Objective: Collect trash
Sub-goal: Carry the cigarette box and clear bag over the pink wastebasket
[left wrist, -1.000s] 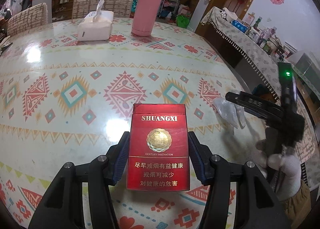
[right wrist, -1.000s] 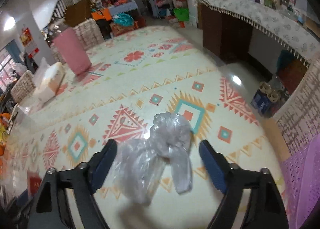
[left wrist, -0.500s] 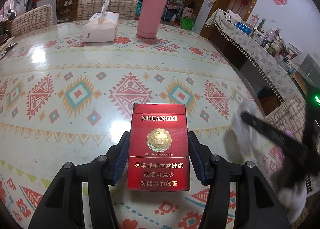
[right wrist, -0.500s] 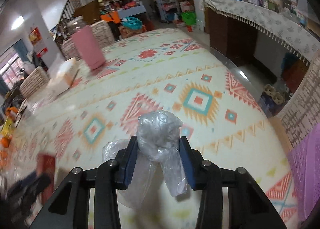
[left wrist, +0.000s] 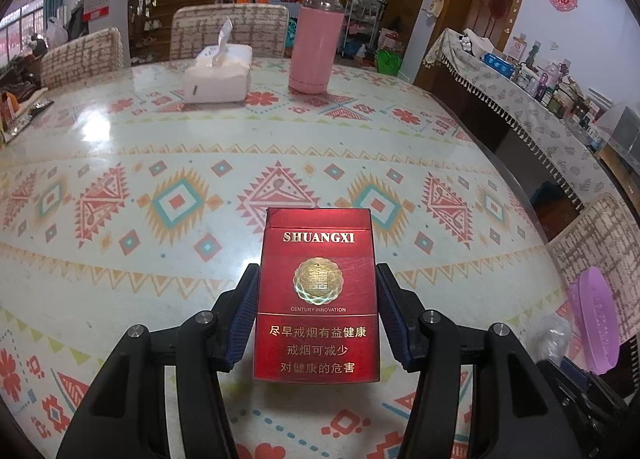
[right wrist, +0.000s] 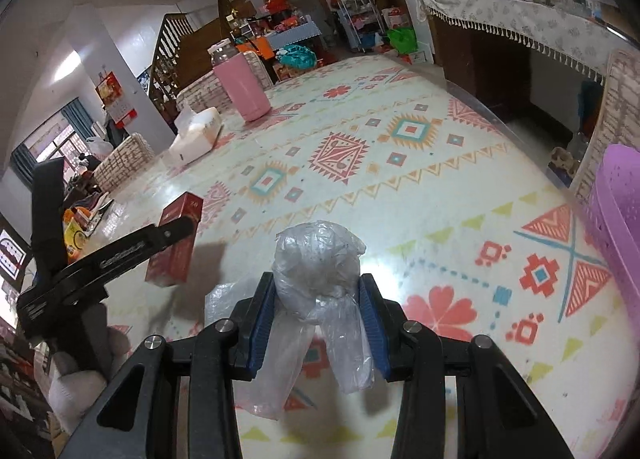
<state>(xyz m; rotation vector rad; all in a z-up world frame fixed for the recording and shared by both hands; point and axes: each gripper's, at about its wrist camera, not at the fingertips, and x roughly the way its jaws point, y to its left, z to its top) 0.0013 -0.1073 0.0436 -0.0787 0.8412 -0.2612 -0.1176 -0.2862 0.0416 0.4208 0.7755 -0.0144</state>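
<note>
Carrying step judged in hand: right gripper (right wrist: 316, 323) jaws clamped on the plastic bag (right wrist: 316, 271), left gripper (left wrist: 316, 319) jaws on the cigarette pack (left wrist: 316, 299); next, release is called for over the purple basket (right wrist: 616, 219).

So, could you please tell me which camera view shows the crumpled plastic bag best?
The right wrist view: the crumpled plastic bag sits centred and sharp in the right gripper. The left wrist view shows only a blurred scrap of it near the lower right edge.

Both grippers, left gripper (left wrist: 316, 315) and right gripper (right wrist: 316, 323), have black angular arms, silver screws and ribbed blue pads (right wrist: 262, 323) lining the jaws.
</note>
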